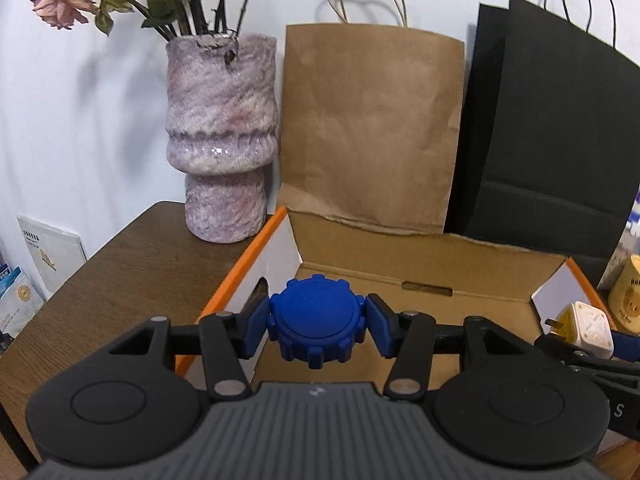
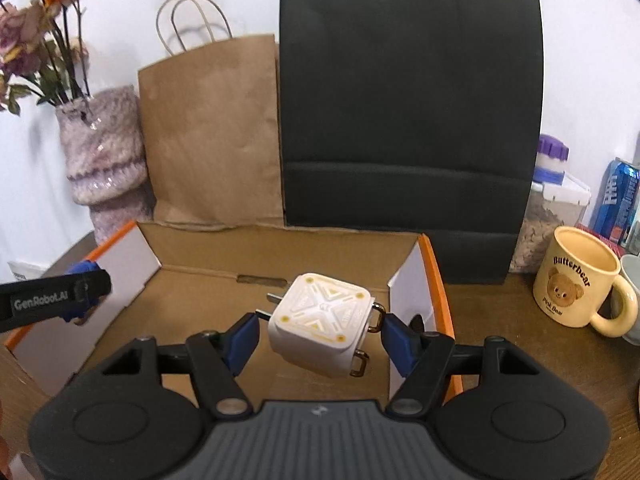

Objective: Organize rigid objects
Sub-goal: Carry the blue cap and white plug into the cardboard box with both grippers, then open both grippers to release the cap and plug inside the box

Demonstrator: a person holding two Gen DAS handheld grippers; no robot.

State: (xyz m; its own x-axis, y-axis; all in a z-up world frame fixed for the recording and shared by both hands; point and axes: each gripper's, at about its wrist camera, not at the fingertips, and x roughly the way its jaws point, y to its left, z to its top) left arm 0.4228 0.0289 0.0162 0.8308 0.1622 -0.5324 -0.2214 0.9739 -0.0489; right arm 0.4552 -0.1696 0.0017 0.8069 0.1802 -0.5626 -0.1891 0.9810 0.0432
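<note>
My left gripper [image 1: 317, 322] is shut on a blue gear-shaped knob [image 1: 317, 320] and holds it above the left part of an open cardboard box [image 1: 424, 256] with orange edges. My right gripper [image 2: 320, 332] is shut on a white and yellow plug adapter [image 2: 320, 326], held tilted above the box's floor [image 2: 192, 292]. The adapter [image 1: 586, 330] also shows at the right edge of the left wrist view. The left gripper's finger [image 2: 80, 292] shows at the left of the right wrist view.
A purple vase [image 1: 222, 136] with dried roses stands on the wooden table [image 1: 120, 272] left of the box. A brown paper bag [image 1: 372, 128] and a black bag [image 2: 408, 120] stand behind it. A bear mug [image 2: 580, 284], a jar and a blue can [image 2: 618, 200] stand at the right.
</note>
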